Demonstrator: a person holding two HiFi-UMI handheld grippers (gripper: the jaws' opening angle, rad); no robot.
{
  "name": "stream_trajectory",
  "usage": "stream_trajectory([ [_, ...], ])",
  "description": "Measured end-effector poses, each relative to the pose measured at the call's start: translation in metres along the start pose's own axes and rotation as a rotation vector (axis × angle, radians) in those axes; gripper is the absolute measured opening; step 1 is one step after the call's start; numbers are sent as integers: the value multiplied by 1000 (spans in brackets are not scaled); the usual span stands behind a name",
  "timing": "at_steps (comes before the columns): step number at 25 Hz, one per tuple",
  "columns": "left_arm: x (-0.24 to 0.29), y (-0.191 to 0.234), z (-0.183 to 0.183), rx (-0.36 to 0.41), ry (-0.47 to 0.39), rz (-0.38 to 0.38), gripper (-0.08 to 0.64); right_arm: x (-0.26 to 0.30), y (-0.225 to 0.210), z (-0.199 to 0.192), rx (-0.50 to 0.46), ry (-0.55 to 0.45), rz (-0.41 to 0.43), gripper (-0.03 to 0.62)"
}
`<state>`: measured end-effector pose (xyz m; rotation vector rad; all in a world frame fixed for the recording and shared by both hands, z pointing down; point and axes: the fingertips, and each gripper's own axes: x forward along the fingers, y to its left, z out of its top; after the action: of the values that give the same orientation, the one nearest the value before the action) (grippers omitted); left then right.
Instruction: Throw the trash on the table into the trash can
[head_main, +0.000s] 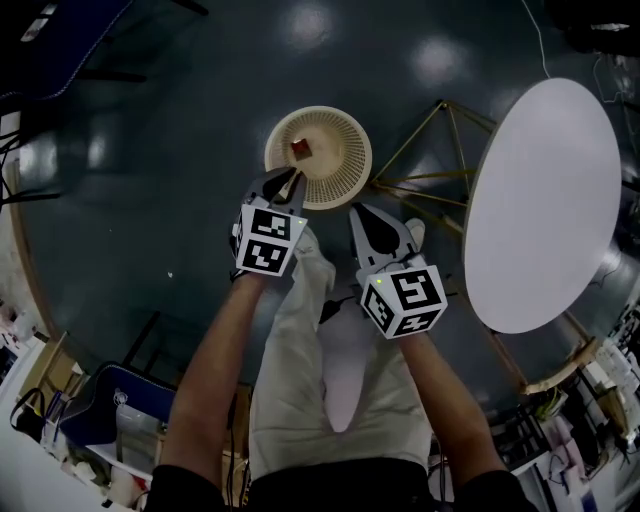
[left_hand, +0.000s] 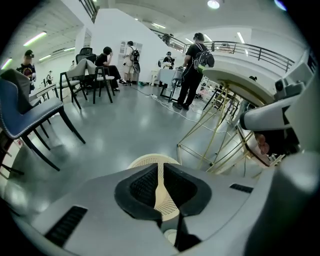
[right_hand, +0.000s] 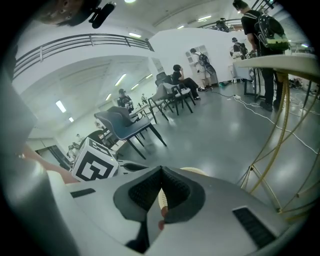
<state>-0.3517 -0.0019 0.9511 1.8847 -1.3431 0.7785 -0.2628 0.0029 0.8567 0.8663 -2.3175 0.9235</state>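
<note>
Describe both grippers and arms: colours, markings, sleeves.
The left gripper and right gripper match: pale grey moulded shells, black ribbed pads inside the jaws. Each carries a white cube with black square markers. No cables show. The forearms have no sleeves; a dark top and light trousers show below.

The person wears pale beige trousers (head_main: 290, 380) and a dark short-sleeved top (head_main: 330, 492). The left gripper (head_main: 289, 180) and right gripper (head_main: 360, 212) each have a light grey shell, black ribbed jaws, and a white cube (head_main: 268, 241) bearing black square markers.
</note>
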Motion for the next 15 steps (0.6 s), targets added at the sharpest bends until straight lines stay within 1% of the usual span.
stream_trajectory([
  [5, -26, -9, 19, 4, -28, 0, 29, -17, 11, 15, -23, -6, 11, 17],
  [9, -52, -14, 28, -11, -36, 7, 19, -33, 24, 29, -52, -5, 26, 17],
  [11, -66, -22, 32, -15, -41, -5, 15, -43, 29, 38, -56, -9, 25, 17],
  [15, -94, -37, 48, 5, -61, -22, 15, -63, 40, 59, -64, -24, 26, 17],
])
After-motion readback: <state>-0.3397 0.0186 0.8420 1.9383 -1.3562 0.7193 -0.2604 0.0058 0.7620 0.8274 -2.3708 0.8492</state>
